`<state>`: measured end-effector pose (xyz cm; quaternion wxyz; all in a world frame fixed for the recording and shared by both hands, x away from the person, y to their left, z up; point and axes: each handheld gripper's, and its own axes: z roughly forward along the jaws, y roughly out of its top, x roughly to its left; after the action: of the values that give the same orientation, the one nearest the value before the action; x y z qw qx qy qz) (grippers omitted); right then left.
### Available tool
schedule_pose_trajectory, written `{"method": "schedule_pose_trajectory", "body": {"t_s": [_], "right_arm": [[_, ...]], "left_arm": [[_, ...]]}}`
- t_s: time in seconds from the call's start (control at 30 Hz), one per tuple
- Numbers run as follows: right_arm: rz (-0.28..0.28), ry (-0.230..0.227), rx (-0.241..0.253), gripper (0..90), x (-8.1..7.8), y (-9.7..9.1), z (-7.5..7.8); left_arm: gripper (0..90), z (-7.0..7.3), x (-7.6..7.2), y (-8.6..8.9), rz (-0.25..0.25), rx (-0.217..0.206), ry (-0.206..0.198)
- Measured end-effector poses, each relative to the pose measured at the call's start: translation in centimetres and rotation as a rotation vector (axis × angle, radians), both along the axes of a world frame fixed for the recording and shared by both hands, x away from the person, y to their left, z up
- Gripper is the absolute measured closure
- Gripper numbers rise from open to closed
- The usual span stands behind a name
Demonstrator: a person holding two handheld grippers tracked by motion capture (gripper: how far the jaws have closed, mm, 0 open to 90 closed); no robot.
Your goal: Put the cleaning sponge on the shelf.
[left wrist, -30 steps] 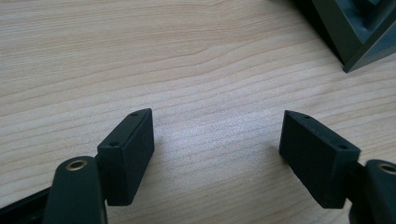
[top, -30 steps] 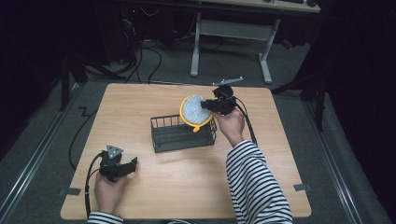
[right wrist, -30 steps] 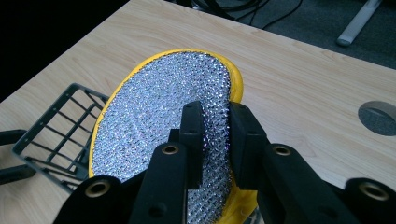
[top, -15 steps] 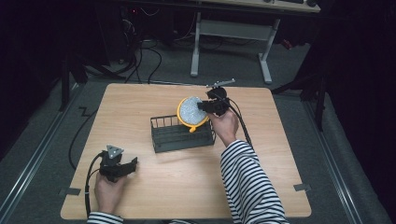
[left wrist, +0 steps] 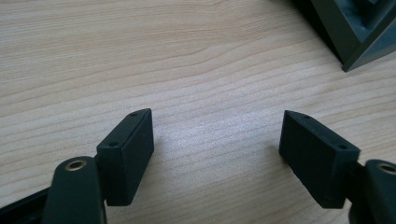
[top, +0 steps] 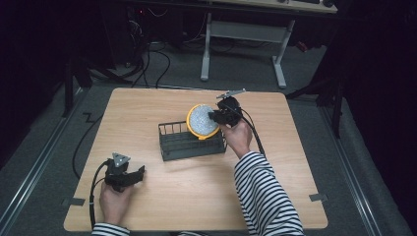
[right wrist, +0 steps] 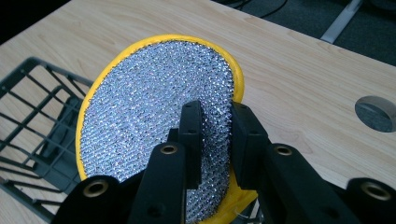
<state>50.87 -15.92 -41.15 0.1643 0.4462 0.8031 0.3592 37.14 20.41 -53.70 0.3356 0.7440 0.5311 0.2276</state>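
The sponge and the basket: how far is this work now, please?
Done: the right claw has shut on the yellow sponge and holds it on edge above the black wire basket. In hand: carrying it. Left: setting it down and letting go. The left claw rests open on the table.

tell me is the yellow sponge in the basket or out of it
Out. The right gripper pinches the sponge and holds it tilted above the basket's right end, its lower edge near the rim.

Overhead light falls on the table (top: 196, 196), bright and even; the room around it is near black. Shadows soft and short. High view slightly soft. Left gripper view: sharp wood grain, mild sheen mid-frame. Sponge (right wrist: 159, 126) glitters; nearest jaw parts blurred.
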Motion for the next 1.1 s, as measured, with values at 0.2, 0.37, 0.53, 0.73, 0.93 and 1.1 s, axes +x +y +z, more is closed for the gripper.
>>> {"method": "schedule_pose_trajectory", "body": {"t_s": [0.2, 0.37, 0.53, 0.73, 0.93, 1.1], "right_arm": [[0.009, 0.006, -0.001, 76.8, -0.5, -0.3, -0.4], [0.021, 0.017, 0.001, 77.0, -0.9, -0.6, -0.6], [0.039, 0.022, -0.03, 77.2, -1.5, -0.4, -0.9], [0.046, 0.043, -0.049, 79.7, -1.9, -0.7, -1.8], [0.038, 0.06, -0.027, 80.3, -2.1, -1.5, -1.8], [0.034, 0.069, 0.043, 67.7, -2.4, -2.3, -1.6]], "left_arm": [[26.8, 0.0, 0.0, 0.0, -0.001, -0.001, 0.001], [26.6, 0.0, 0.0, 0.0, -0.001, 0.0, 0.001], [26.6, 0.0, 0.0, 0.0, -0.001, -0.001, 0.001], [26.5, 0.0, 0.0, 0.0, -0.001, -0.002, 0.001], [26.5, 0.0, 0.0, 0.0, -0.001, -0.002, 0.001], [26.5, 0.0, 0.0, 0.0, -0.001, -0.002, 0.001]]}}
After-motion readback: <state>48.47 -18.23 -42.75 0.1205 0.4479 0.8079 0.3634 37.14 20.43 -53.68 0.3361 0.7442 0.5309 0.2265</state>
